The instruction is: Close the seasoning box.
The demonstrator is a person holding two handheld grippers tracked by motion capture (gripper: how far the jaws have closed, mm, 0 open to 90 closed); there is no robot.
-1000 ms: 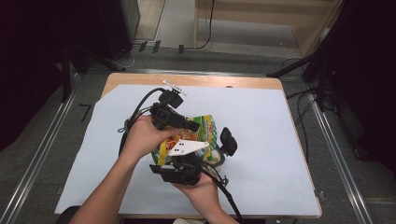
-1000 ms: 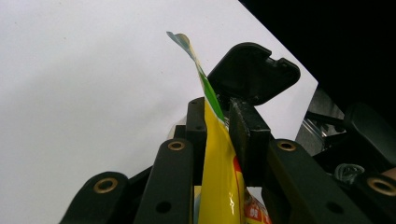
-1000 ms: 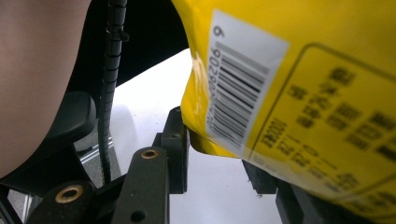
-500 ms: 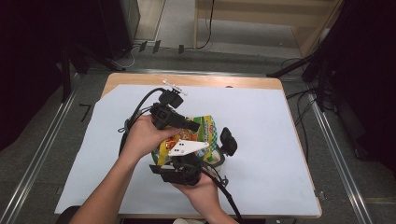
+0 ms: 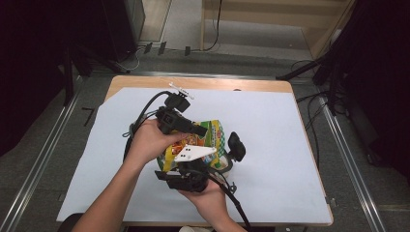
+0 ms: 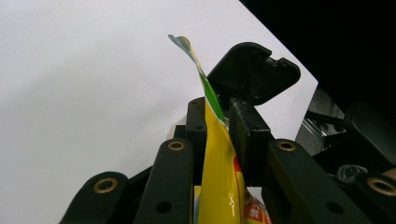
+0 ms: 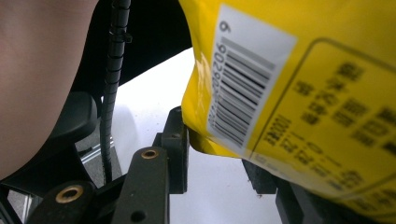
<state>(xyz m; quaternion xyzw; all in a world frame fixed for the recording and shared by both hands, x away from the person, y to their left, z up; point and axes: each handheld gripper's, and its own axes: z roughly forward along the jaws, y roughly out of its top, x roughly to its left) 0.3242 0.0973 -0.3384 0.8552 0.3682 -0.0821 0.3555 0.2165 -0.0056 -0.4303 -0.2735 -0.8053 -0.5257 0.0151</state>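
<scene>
A yellow and green snack bag (image 5: 212, 137) is held up over the white sheet between both grippers. My left gripper (image 5: 200, 131) reaches in from the left, and in the left gripper view (image 6: 217, 112) its jaws are shut on the bag's (image 6: 219, 177) thin upper edge. My right gripper (image 5: 217, 151) comes up from the near side, with one black fingertip (image 5: 237, 145) showing to the right of the bag. In the right gripper view (image 7: 217, 154) the bag's (image 7: 289, 93) barcode side spans the jaws; the left pad (image 7: 177, 140) touches its corner and the other pad is hidden behind it.
A white sheet (image 5: 300, 159) covers most of the wooden table (image 5: 203, 83). Black cables (image 5: 145, 108) trail from the grippers across the sheet. Metal rails (image 5: 43, 159) run along both sides of the table, with dark equipment beyond.
</scene>
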